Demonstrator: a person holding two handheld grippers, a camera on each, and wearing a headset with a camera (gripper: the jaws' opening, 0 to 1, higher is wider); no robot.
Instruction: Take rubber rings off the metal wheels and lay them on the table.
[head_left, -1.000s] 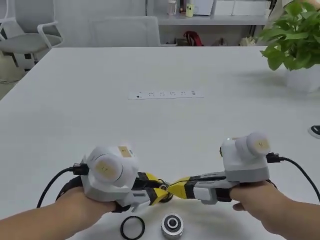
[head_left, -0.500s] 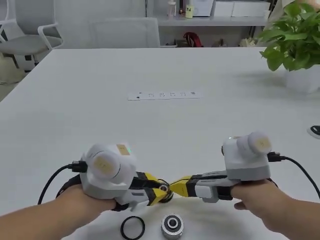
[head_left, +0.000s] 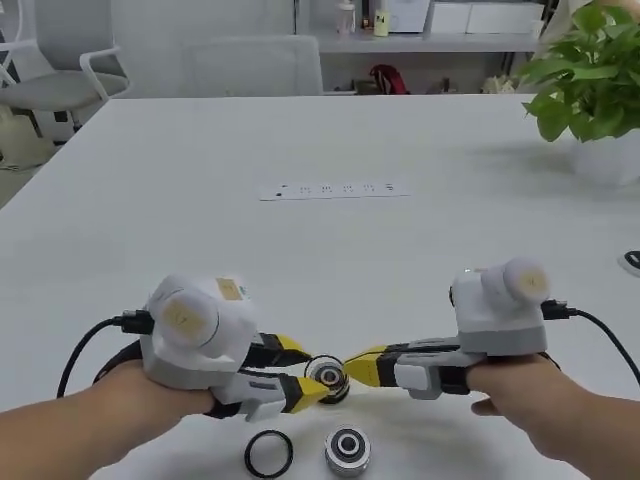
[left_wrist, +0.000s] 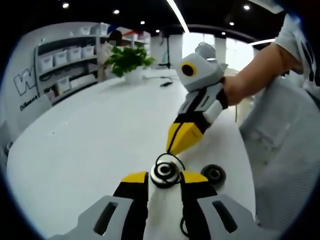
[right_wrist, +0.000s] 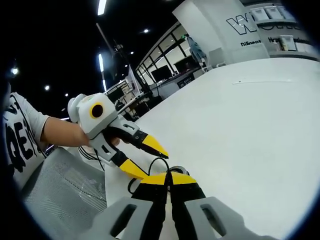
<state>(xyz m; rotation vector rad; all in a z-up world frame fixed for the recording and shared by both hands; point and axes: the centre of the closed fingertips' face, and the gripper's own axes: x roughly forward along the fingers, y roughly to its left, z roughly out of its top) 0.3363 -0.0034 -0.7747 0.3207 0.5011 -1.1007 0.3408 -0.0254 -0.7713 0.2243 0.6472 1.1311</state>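
A small metal wheel (head_left: 327, 377) sits between the yellow fingertips of my left gripper (head_left: 308, 370), which is shut on it just above the table. In the left gripper view the wheel (left_wrist: 165, 172) fills the gap between the two tips. My right gripper (head_left: 352, 368) comes in from the right, shut on the wheel's black rubber ring (left_wrist: 169, 158), which is pulled into a loop. The right gripper view shows that ring (right_wrist: 150, 166) running from my shut tips toward the left gripper (right_wrist: 147, 157). A loose rubber ring (head_left: 268, 455) and a bare metal wheel (head_left: 347, 450) lie on the table near me.
The white table (head_left: 320, 260) stretches far ahead. A flat socket strip (head_left: 333, 189) lies mid-table. A potted plant (head_left: 590, 80) stands at the back right, with chairs (head_left: 60, 80) and shelves beyond the far edge. Cables trail from both grippers.
My left gripper has drawn back to the left, and the wheel now shows plainly between its tips. The right gripper holds about where it was. The ring and bare wheel on the table have not moved.
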